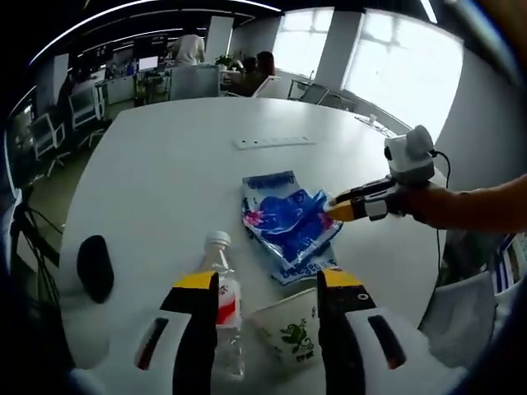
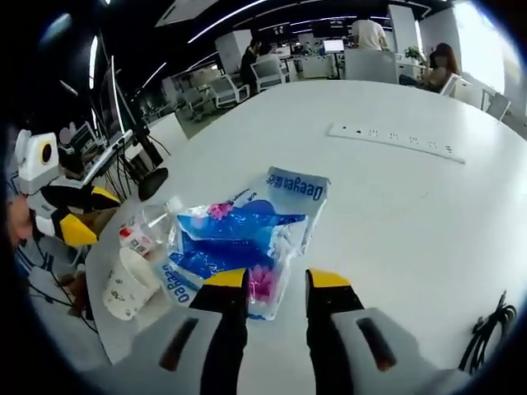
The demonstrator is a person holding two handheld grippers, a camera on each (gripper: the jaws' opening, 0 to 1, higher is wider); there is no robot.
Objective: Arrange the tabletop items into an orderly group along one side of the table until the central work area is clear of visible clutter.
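Observation:
A blue and white plastic bag lies flat on the white round table. My right gripper is open, and the bag's near corner lies between its jaws; from the left gripper view it reaches in from the right, touching the bag's edge. My left gripper is open near the table's edge. A clear water bottle with a red label and a paper cup on its side lie between its jaws.
A black mouse-like object sits near the table's edge. A white power strip lies farther across the table. A black cable curls at the edge. Office chairs, desks and people are beyond the table.

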